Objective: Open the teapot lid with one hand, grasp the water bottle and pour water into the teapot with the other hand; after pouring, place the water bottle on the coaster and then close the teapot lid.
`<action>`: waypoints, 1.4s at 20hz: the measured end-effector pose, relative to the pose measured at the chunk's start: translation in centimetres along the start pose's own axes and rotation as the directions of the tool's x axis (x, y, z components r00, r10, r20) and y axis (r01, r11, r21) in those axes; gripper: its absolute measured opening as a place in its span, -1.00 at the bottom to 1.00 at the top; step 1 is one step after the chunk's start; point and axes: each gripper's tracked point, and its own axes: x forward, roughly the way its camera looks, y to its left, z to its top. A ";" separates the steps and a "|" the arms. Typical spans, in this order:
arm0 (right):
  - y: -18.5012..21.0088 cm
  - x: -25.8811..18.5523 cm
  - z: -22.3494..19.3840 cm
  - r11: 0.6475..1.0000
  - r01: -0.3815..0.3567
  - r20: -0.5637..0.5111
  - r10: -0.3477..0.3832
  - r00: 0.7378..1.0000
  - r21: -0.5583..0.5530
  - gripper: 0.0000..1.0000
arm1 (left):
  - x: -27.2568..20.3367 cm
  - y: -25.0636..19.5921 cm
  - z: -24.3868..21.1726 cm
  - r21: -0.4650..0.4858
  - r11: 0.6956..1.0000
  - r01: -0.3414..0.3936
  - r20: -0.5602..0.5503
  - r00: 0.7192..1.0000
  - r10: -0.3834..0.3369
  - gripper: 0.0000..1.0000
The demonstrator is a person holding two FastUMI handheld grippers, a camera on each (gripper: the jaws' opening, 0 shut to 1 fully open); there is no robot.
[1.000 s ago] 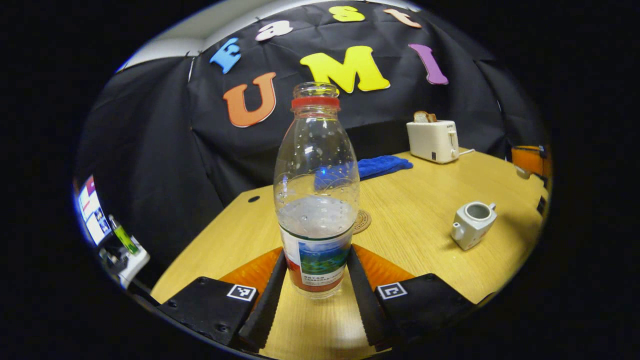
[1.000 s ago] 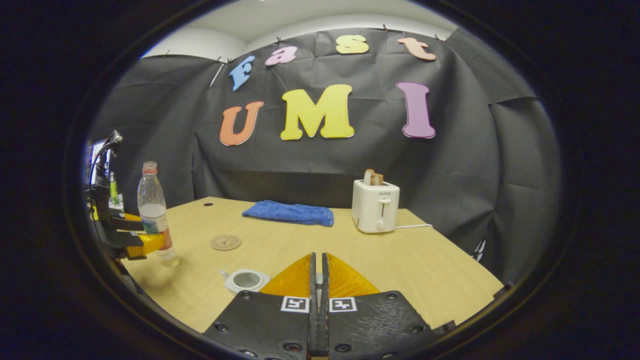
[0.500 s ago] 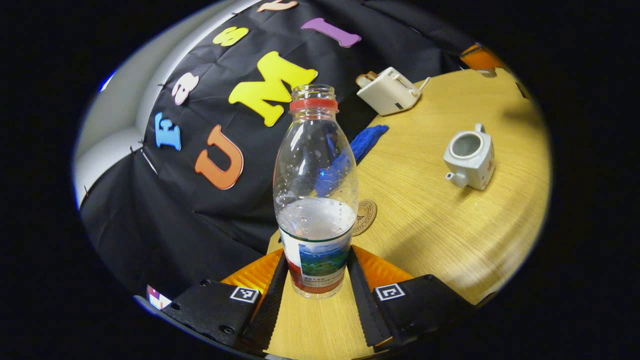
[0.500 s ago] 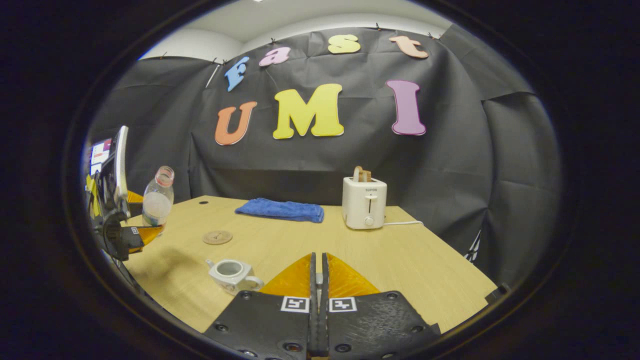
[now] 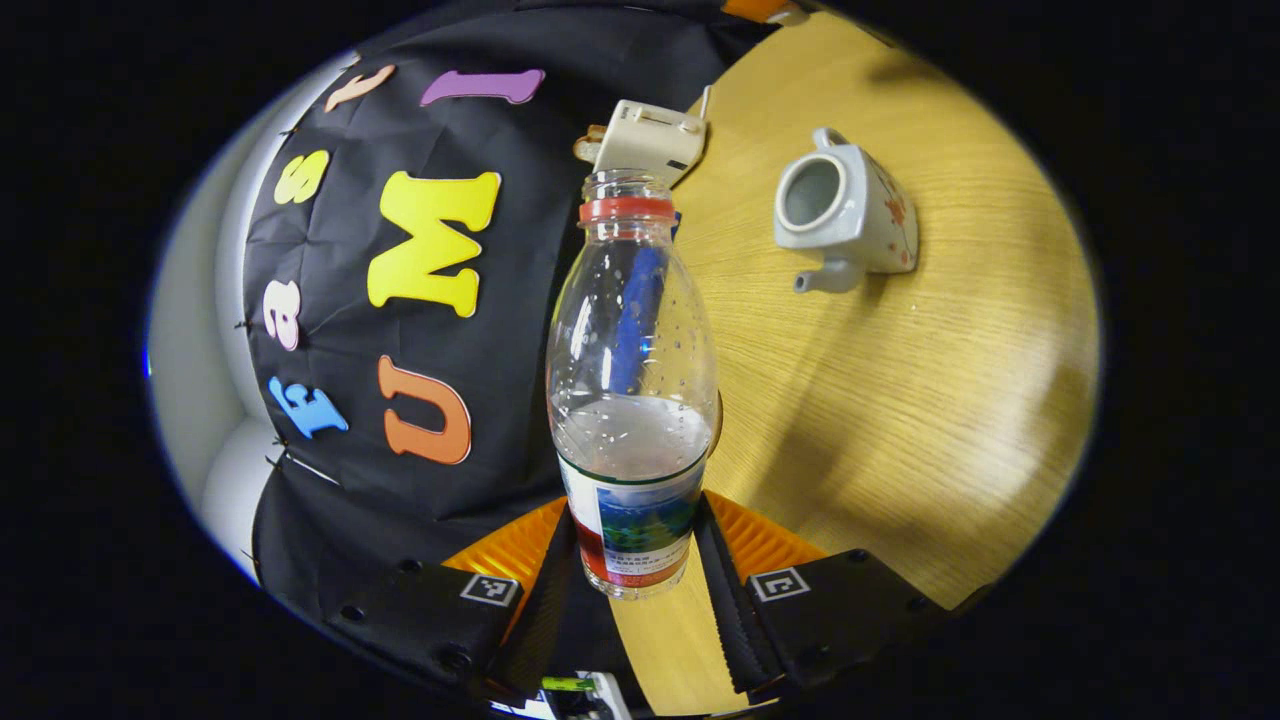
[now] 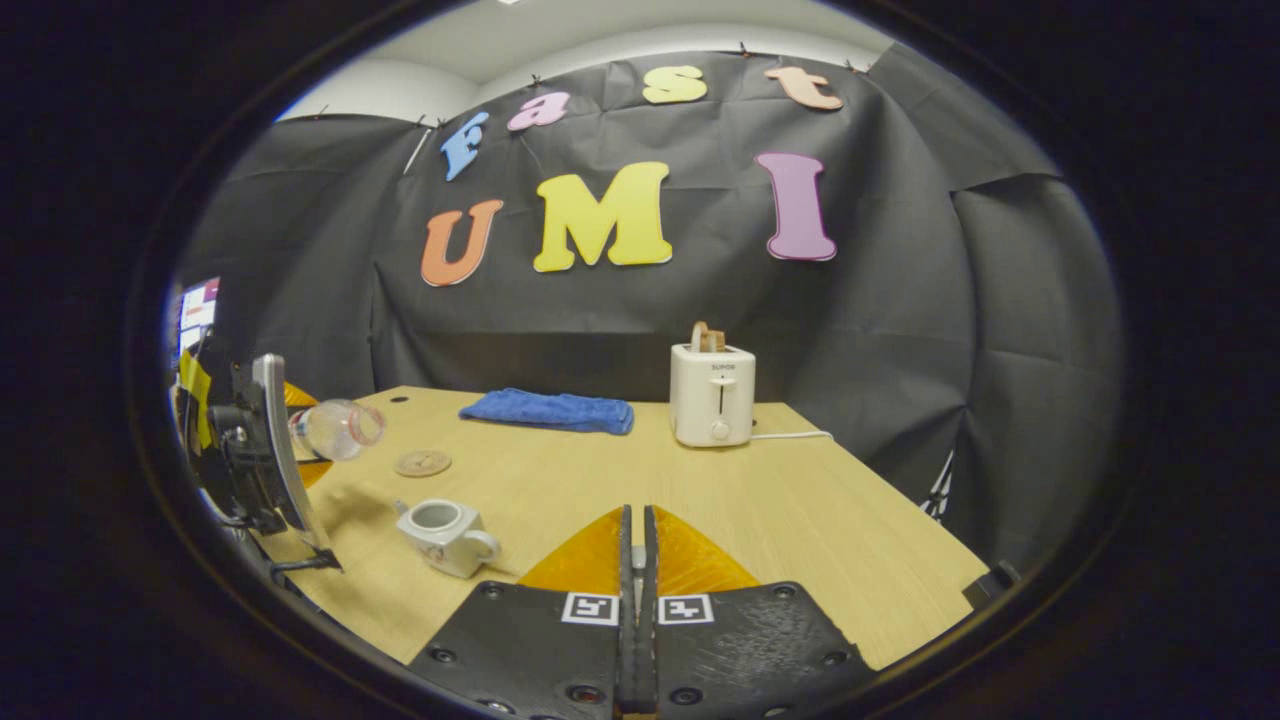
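Observation:
My left gripper [image 5: 635, 512] is shut on the lower, labelled part of a clear water bottle [image 5: 632, 380] with a red neck ring and no cap, about a third full. In the right gripper view the bottle [image 6: 335, 428] lies almost level in the air, its mouth pointing right, up and to the left of the teapot [image 6: 440, 535]. The white teapot [image 5: 840, 215] stands lidless on the table. A round coaster [image 6: 422, 463] lies behind it. My right gripper [image 6: 636, 520] is shut, with a small pale piece, the lid's knob, in the slit between its fingers; the rest of the lid is hidden below.
A blue cloth [image 6: 548, 410] lies at the back of the wooden table [image 6: 800, 520]. Beside it stands a white toaster [image 6: 712, 395] with bread in it, also seen as the toaster [image 5: 645, 140] past the bottle's mouth. The hand-held left gripper's body [image 6: 255, 450] is at the left edge.
The left gripper has lifted the bottle off the table and tipped it from upright to nearly level, its mouth swinging towards the teapot. The right gripper has stayed shut and drifted slightly.

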 end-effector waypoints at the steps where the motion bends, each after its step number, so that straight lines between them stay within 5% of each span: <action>1: -0.1 0.0 -0.1 1.000 0.000 -0.001 0.000 1.000 0.003 -1.00 | 0.1 -0.1 0.1 0.038 0.999 0.002 -0.005 1.000 -0.002 0.39; 14: -1.6 -0.1 -1.4 0.999 0.012 -0.013 -0.011 1.000 0.030 -1.00 | 0.6 0.3 1.3 0.300 0.953 -0.043 -0.010 0.999 0.049 0.38; 28: -2.3 -0.4 -2.2 0.999 0.020 -0.022 -0.019 1.000 0.038 -1.00 | 0.7 3.4 3.5 0.504 0.849 -0.159 0.053 0.987 0.154 0.36</action>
